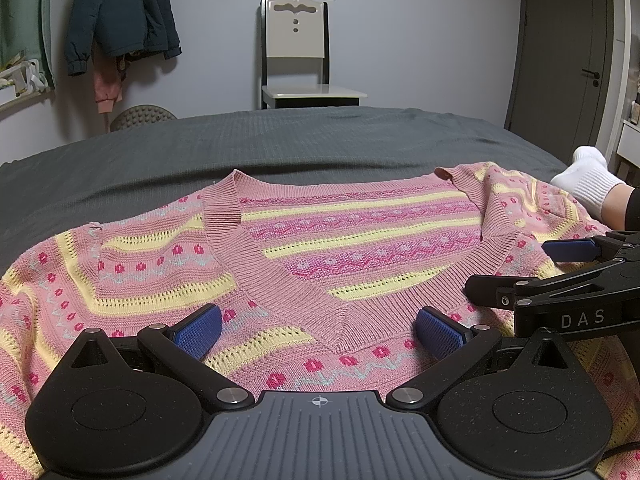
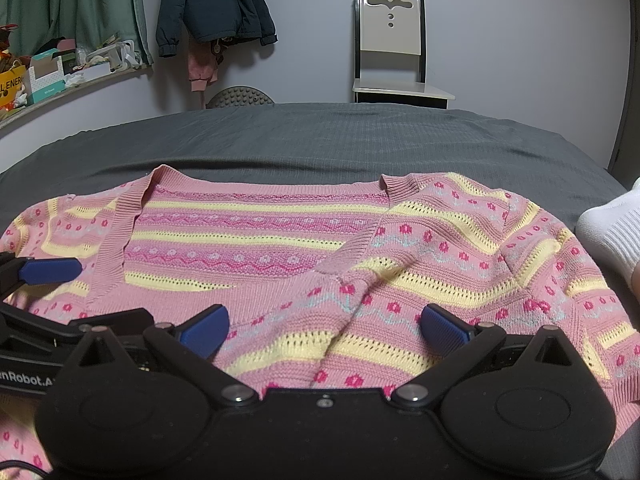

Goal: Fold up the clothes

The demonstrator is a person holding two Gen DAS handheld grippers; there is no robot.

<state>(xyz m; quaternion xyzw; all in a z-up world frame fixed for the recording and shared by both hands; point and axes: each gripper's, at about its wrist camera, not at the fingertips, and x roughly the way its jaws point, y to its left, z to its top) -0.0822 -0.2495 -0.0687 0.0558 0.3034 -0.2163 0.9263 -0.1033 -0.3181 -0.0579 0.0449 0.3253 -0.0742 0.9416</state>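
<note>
the sweater (image 1: 312, 248) is pink knit with pale yellow stripes, magenta zigzag bands and rows of small red flowers, lying on a dark grey bedspread (image 1: 280, 148). at the upper left hangs a dark teal, perhaps navy, jacket (image 1: 120, 12); both grippers' pads (image 1: 200, 330) are blue.

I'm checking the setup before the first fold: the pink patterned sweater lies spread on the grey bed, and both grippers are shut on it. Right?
Not quite. Both grippers are open: in each wrist view the left gripper and right gripper hang over the sweater with jaws spread wide, gripping nothing. The sweater does lie spread on the grey bed.
</note>
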